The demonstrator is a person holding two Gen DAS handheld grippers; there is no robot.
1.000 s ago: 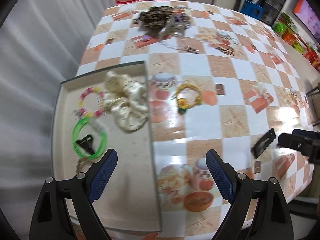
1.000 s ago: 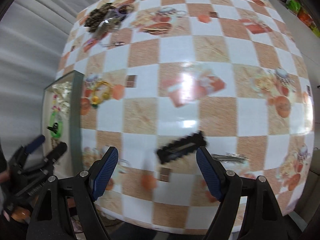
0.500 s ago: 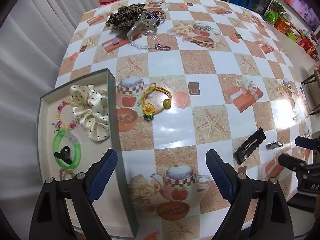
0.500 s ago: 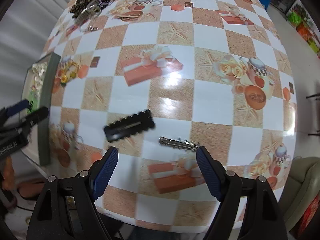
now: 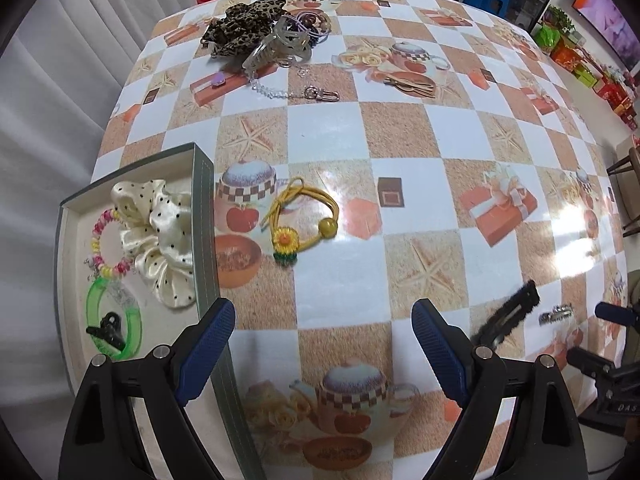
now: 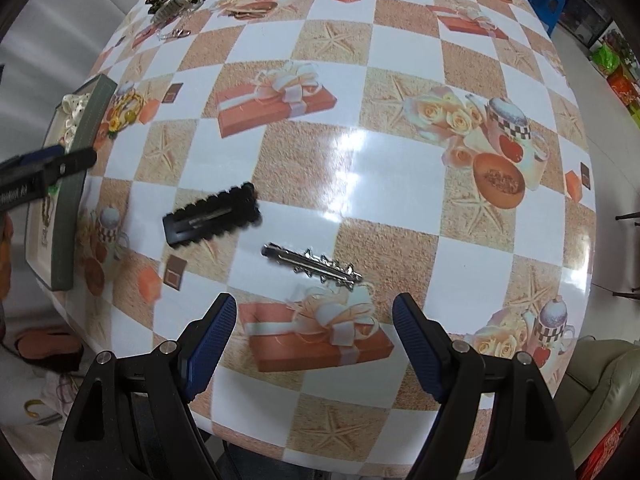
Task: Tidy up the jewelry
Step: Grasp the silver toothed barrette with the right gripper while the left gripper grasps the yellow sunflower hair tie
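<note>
Picking step: right gripper (image 6: 312, 344), jaws wide and empty, hovers near silver clip (image 6: 312, 266). Left gripper (image 5: 322, 350) wide too, beside tray (image 5: 206, 248). Next: descend, pinch clip.

Glossy tablecloth (image 6: 360, 168); shiny metal hair clip (image 6: 312, 266); satin scrunchie (image 5: 158, 236); translucent green plastic bangle (image 5: 114, 322).

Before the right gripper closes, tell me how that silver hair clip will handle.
The silver hair clip looks like thin metal, so probably stiff and light. It lies flat on the glossy tablecloth, so the fingers may skid it sideways. Its slim profile leaves little to pinch.
</note>
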